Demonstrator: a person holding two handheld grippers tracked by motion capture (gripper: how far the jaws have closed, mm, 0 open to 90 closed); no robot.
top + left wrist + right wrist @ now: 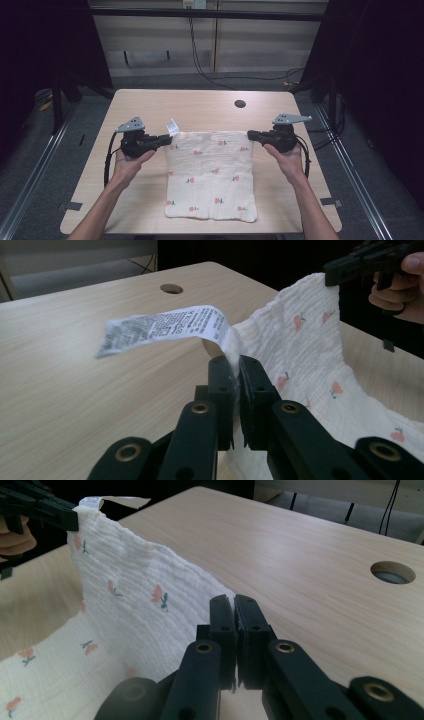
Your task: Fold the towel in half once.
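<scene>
A cream cloth (210, 172) printed with small red flowers lies on the wooden table (200, 107), its far edge lifted off the surface. My left gripper (169, 138) is shut on the cloth's far left corner, where a white care label (172, 126) sticks up. In the left gripper view the black jaws pinch the cloth (300, 340) just below the label (165, 327). My right gripper (250, 134) is shut on the far right corner. The right gripper view has its jaws closed on the cloth (135, 600), with the left gripper (75, 522) beyond.
A round cable hole (240, 104) sits in the table top behind the cloth. Dark frame posts and rails stand on both sides of the table. Black cables (200, 55) hang down the wall behind. Bare table surrounds the cloth.
</scene>
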